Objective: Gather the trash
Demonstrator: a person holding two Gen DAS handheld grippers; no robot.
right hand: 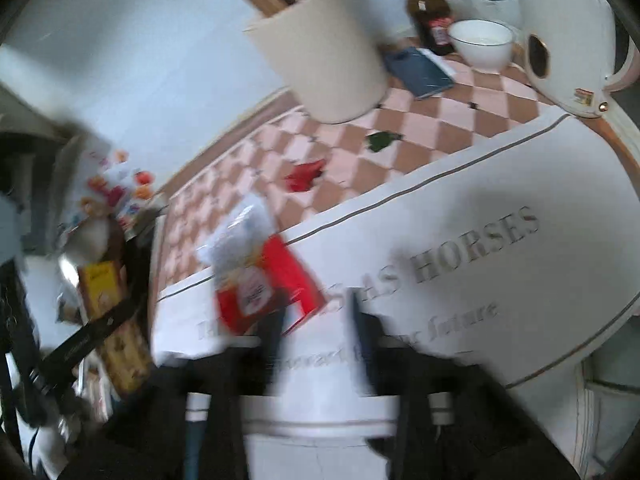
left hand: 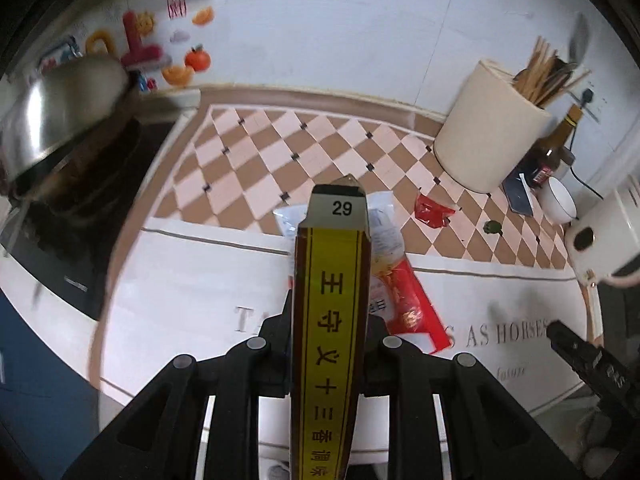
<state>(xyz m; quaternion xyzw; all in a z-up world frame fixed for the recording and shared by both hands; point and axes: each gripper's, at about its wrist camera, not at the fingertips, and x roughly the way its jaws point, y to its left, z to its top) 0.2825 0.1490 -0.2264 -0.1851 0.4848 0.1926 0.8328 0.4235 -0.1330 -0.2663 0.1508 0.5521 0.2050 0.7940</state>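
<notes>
My left gripper (left hand: 330, 312) is shut on a long brown and yellow spice box (left hand: 330, 320), held above the white mat; the box also shows in the right wrist view (right hand: 108, 300). A red and white snack bag (left hand: 394, 280) lies past it on the mat and tiles, also in the right wrist view (right hand: 256, 272). A small red wrapper (left hand: 432, 210) (right hand: 304, 176) and a green scrap (left hand: 493, 227) (right hand: 382, 140) lie on the checkered tiles. My right gripper (right hand: 318, 320) is open and empty, just right of the snack bag. Its view is blurred.
A cream utensil holder (left hand: 488, 140) (right hand: 324, 52), a dark sauce bottle (left hand: 554, 152), a white bowl (left hand: 560, 200) (right hand: 482, 46) and a white kettle (left hand: 604, 232) (right hand: 568, 32) stand at the back right. A steel pot lid (left hand: 60, 112) sits on the stove at left. A blue notebook (right hand: 420, 68) lies by the holder.
</notes>
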